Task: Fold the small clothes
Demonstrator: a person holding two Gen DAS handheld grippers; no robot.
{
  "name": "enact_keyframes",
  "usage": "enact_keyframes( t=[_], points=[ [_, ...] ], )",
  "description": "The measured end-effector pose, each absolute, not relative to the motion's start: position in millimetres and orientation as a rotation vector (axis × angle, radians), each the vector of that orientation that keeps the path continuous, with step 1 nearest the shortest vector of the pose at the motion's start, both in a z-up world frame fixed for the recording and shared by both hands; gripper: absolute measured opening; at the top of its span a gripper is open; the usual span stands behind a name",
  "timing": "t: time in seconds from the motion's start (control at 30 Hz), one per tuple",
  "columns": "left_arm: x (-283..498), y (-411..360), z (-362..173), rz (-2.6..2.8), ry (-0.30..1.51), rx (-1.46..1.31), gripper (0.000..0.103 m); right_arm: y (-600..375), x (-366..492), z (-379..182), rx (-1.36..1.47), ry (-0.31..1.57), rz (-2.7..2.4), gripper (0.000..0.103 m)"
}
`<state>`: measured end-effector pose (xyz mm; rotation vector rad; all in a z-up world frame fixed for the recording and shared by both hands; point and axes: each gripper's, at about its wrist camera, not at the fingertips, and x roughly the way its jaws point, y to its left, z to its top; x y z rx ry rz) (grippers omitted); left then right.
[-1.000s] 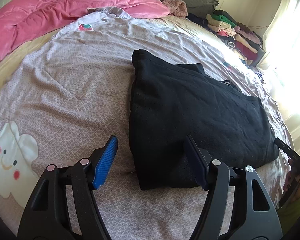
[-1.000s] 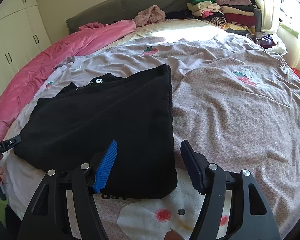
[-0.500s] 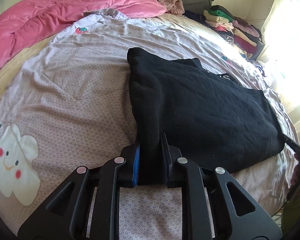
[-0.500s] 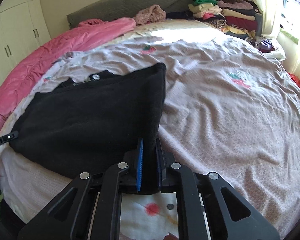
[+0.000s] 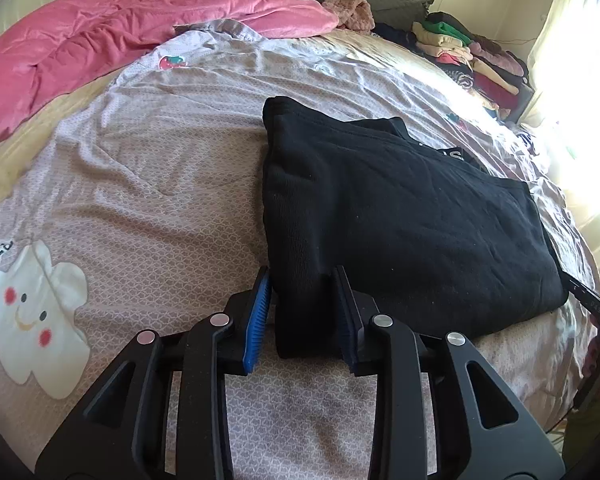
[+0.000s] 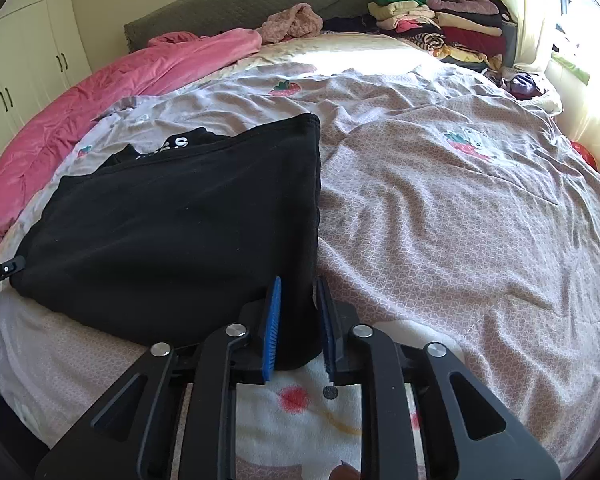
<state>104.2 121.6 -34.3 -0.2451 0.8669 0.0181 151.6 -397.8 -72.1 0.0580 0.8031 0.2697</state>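
Black fabric filled the gap between both pairs of jaws. On the left wrist camera, the left gripper straddled the near left corner of the folded black garment. Its jaws had just been opening. They stood a little apart, with the thick folded edge between the blue pads but no longer squeezed (a sliver of sheet showed beside the left pad). The right gripper was in the same state at the near right corner. Its jaws had also just been opening, and the cloth sat loosely between the pads rather than clamped. From where I sat at the controls, neither tool had a real hold on anything.

The garment lay flat on the mauve patterned bedsheet, folded into a rough rectangle. A strip with white lettering poked out at its far edge. A white smiling cloud patch lay on the sheet to the left of the left gripper.

Farther up the bed, a pink duvet was bunched along the left side. A crumpled dusty-pink garment sat near the olive quilted headboard. A stack of folded clothes rested in the far right corner beside the bright curtain. White wardrobe doors stood at far left.
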Motion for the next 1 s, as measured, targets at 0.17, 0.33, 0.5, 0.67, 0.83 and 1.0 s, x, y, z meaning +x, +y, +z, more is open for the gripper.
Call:
enact_keyframes(
  t=[0.17, 0.33, 0.5, 0.67, 0.83, 1.0],
  points=[
    [101, 121, -33, 0.020, 0.863, -0.243, 0.029, -398, 145, -62, 0.068, 0.779, 0.281, 0.044],
    [98, 120, -31, 0.020, 0.854, -0.244, 0.036, -394, 139, -53, 0.059, 0.755, 0.292, 0.054],
    [94, 123, -29, 0.032, 0.848, -0.253, 0.059, -386, 133, -44, 0.050, 0.737, 0.310, 0.070],
    [90, 127, -26, 0.041, 0.834, -0.266, 0.079, -376, 128, -40, 0.021, 0.724, 0.321, 0.088],
    [90, 131, -26, 0.069, 0.842, -0.270, 0.093, -365, 126, -38, 0.008, 0.723, 0.335, 0.092],
    [90, 135, -27, 0.083, 0.848, -0.277, 0.094, -349, 122, -34, -0.015, 0.712, 0.363, 0.095]
  ],
)
